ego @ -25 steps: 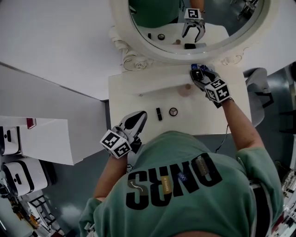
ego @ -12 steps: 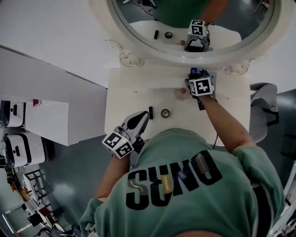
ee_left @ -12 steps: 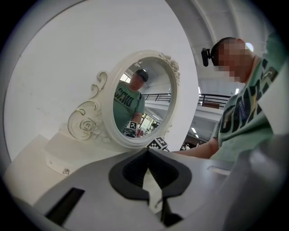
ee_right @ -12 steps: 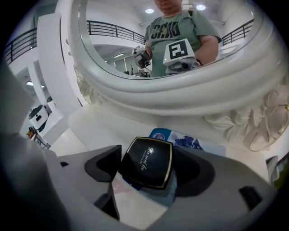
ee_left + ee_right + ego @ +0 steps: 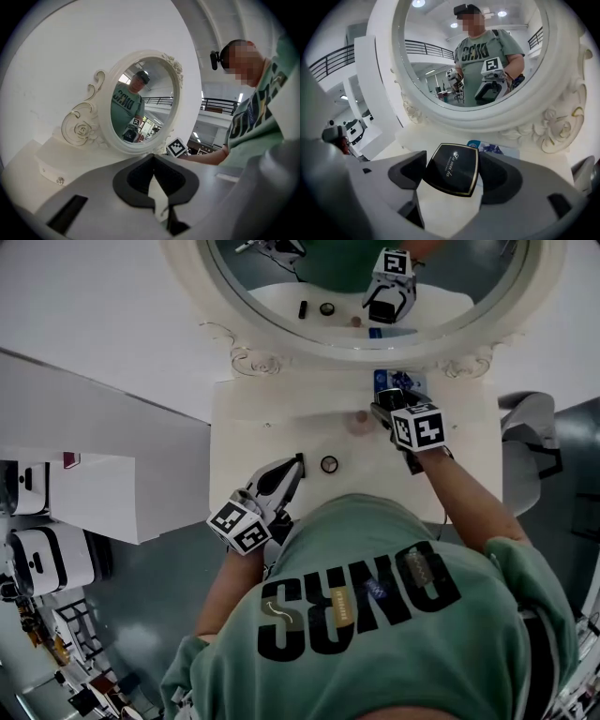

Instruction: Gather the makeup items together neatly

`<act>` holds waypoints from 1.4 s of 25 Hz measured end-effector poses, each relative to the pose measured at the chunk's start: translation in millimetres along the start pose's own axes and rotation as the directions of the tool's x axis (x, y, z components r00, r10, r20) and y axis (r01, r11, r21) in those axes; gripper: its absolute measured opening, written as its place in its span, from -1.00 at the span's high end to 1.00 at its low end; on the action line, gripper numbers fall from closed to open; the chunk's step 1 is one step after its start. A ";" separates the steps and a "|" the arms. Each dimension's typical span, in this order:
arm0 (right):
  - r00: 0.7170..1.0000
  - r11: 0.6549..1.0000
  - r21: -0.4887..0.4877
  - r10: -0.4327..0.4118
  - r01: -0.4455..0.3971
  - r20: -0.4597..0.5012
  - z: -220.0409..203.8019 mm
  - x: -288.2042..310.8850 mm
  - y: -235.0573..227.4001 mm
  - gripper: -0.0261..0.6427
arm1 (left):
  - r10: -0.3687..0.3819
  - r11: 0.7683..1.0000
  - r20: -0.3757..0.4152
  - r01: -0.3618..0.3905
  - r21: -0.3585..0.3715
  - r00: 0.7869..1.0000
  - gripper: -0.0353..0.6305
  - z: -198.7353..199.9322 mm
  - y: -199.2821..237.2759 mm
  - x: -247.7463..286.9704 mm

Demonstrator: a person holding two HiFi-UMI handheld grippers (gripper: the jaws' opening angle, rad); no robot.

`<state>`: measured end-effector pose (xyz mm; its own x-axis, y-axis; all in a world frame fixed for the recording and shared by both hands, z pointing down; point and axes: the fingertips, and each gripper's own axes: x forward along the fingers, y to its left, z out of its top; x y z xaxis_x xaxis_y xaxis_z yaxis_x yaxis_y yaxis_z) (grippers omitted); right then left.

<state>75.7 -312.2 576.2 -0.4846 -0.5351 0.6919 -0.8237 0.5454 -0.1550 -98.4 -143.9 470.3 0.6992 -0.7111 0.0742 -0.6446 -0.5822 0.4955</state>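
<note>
Two jaws of the right gripper [image 5: 453,180] are recorded apart, having just been opening. The black compact [image 5: 451,166] lies between them at the back of the dressing table [image 5: 253,427], just before a blue packet [image 5: 492,148]. The compact is judged light, rigid and glossy, hence slippery, so its flat opposite edges are advised for gripping. The left gripper [image 5: 152,159] is noted closed and empty.

Glossy black compact [image 5: 450,169], gilt edge
</note>
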 end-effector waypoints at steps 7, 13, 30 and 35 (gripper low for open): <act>0.996 0.996 0.067 -0.061 0.065 -0.065 -81.8 0.2 48.8 -0.11 | -0.145 0.989 -0.074 0.146 0.002 0.987 0.87 -0.2 14.7 -25.7; 0.981 0.986 0.079 -0.138 0.149 -0.136 -158.0 25.0 69.9 -0.11 | -0.214 0.977 -0.131 0.216 0.000 0.968 0.87 -4.5 34.0 -72.6; 0.982 0.981 0.079 -0.169 0.176 -0.087 -176.8 41.4 72.3 -0.12 | -0.215 0.976 -0.133 0.216 -0.007 0.968 0.87 -3.4 52.9 -123.5; 0.975 0.977 0.035 -0.212 0.210 0.074 -99.9 -7.1 33.6 -0.12 | -0.241 0.970 -0.118 0.243 0.003 0.963 0.87 -1.3 39.2 -101.3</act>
<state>80.9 -225.7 636.5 -0.3195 -0.6847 0.6551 -0.9168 0.3981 -0.0310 -194.1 -94.1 483.4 0.8651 -0.4986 0.0542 -0.4566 -0.7383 0.4963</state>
